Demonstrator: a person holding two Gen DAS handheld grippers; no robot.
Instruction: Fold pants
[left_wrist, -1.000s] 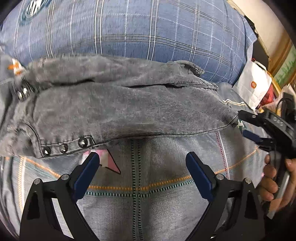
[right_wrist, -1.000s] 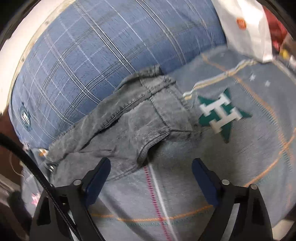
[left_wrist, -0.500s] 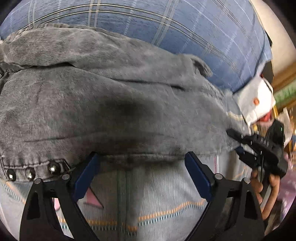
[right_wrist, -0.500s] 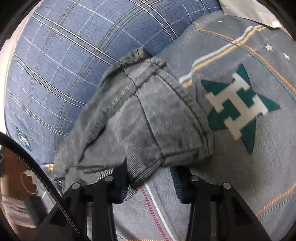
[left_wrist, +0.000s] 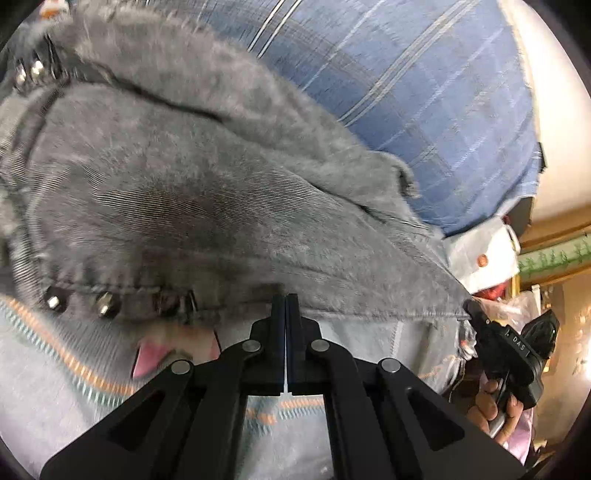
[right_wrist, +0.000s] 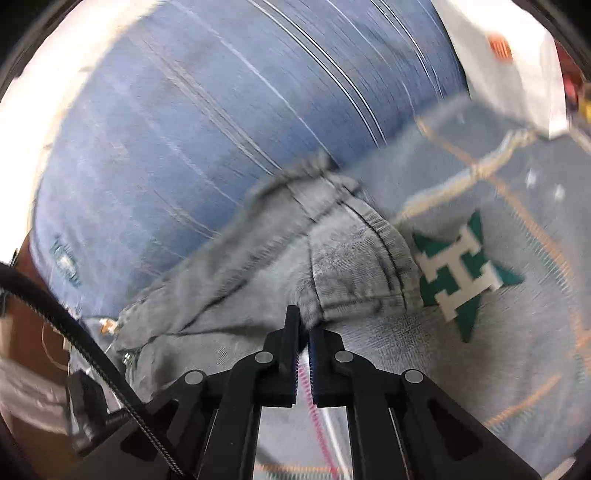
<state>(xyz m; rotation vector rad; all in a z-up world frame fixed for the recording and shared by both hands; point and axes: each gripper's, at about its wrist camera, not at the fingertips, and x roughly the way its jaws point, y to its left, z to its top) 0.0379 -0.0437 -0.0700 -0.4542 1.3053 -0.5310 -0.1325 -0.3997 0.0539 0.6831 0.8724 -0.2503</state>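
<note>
Both grippers have closed since a second ago, when their jaws stood wide and short of the cloth; now each has pinched an edge of the grey jeans (left_wrist: 207, 206). Behind everything a big blue plaid pillow (left_wrist: 417, 99) fills the far side, and the jeans lie bunched against its foot on the grey patterned bedspread (right_wrist: 491, 369).

From the left wrist view, the jeans spread across most of the frame, with the near hem running just above the left gripper (left_wrist: 285, 301). Its jaws are pressed together on that hem, just right of a row of metal studs (left_wrist: 105, 304). A pink patch (left_wrist: 151, 356) of the bedspread shows just beneath the hem. At the far right corner of the jeans the right gripper (right_wrist: 303, 326) bites the fabric, a hand (left_wrist: 496, 410) holding its grip.

From the right wrist view, the folded cuff end of the jeans bulges directly above the jaws, which are nearly together on a thick seam fold. A green star with a white H (right_wrist: 460, 275) lies just right of the cuff. A white paper bag (right_wrist: 506, 59) sits at the upper right, cut off by the frame.

Motion blur smears the pillow, the bedspread stripes and the studs. How much cloth lies between either pair of jaws is hidden.
</note>
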